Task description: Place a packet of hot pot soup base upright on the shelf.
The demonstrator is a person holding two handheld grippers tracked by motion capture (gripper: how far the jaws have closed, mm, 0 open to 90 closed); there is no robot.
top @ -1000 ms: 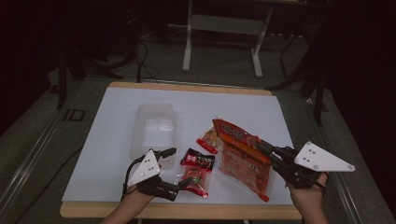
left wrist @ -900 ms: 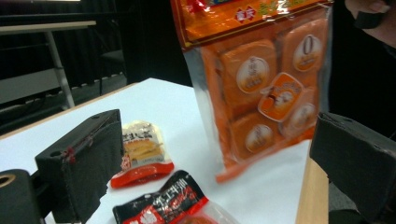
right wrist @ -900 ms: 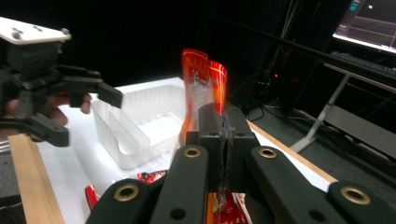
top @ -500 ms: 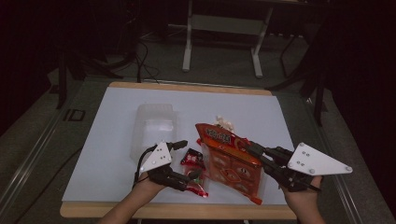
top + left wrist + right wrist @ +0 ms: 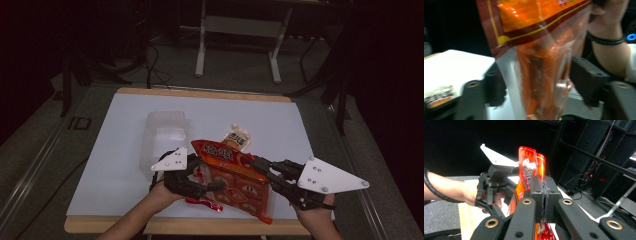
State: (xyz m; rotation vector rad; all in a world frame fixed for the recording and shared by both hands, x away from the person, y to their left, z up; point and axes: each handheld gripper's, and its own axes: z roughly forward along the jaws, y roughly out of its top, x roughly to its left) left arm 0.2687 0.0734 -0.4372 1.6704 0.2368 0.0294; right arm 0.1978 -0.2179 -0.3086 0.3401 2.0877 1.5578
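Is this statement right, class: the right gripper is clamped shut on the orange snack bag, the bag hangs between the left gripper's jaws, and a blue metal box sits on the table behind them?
One detail is wrong. The high view shows a clear plastic box, not a blue metal one, on the table. The rest holds: the right gripper is clamped shut on the orange snack bag, which hangs between the left gripper's jaws.

clear tub ahead-left, small packet ahead, far table free

The orange snack bag is blurred and cut off at the top edge; the small packet is partly hidden beneath it.
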